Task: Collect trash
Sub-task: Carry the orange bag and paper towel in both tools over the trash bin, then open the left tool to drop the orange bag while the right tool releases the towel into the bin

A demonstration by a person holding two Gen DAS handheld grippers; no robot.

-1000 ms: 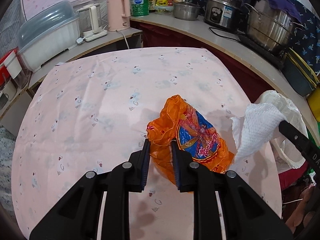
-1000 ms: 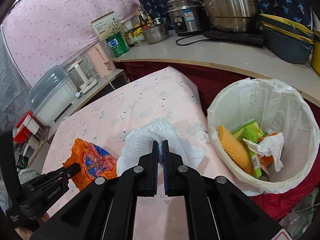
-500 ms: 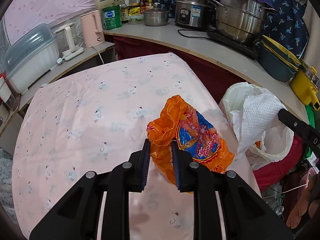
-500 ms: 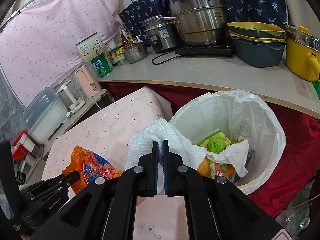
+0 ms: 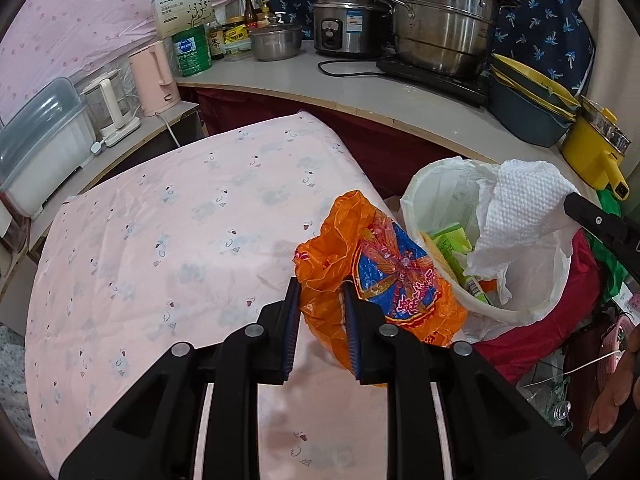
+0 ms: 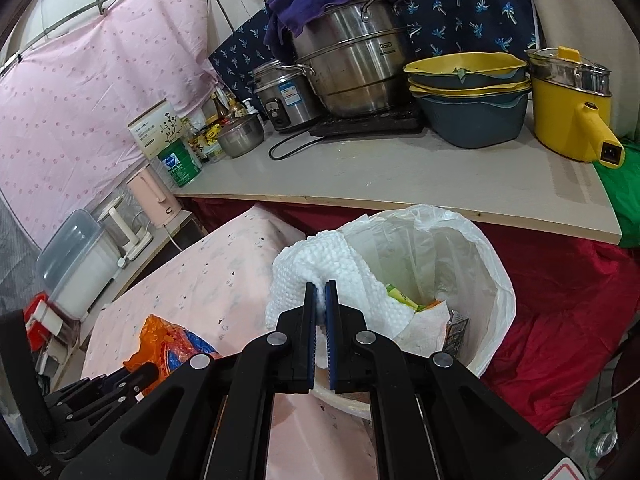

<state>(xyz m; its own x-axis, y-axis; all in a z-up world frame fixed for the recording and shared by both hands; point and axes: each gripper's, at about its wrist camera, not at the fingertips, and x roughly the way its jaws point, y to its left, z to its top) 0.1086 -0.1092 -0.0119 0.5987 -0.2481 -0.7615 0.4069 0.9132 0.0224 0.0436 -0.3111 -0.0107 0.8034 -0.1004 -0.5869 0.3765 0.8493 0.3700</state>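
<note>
My left gripper [image 5: 321,285] is shut on a crumpled orange snack wrapper [image 5: 384,272] with a blue and red print, held above the right edge of the pink tablecloth [image 5: 180,240]. My right gripper [image 6: 319,285] is shut on a white paper towel [image 6: 320,268], which hangs over the near rim of the white-lined trash bin [image 6: 496,276]. The bin [image 5: 440,188] holds green packets and crumpled paper. In the left wrist view the paper towel [image 5: 520,200] droops over the bin. In the right wrist view the wrapper [image 6: 172,340] shows at lower left.
A grey counter [image 6: 400,168] runs behind the bin with steel pots [image 6: 352,64], a rice cooker [image 5: 344,24], stacked basins [image 6: 468,96] and a yellow pot [image 6: 572,108]. A pink kettle [image 5: 154,76] and a plastic box [image 5: 40,136] stand at the left. Red cloth [image 6: 560,320] surrounds the bin.
Both grippers have swung right, off the table toward the bin, each keeping its load. The paper towel now hangs over the bin's opening, and the wrapper is at the table's right edge.
</note>
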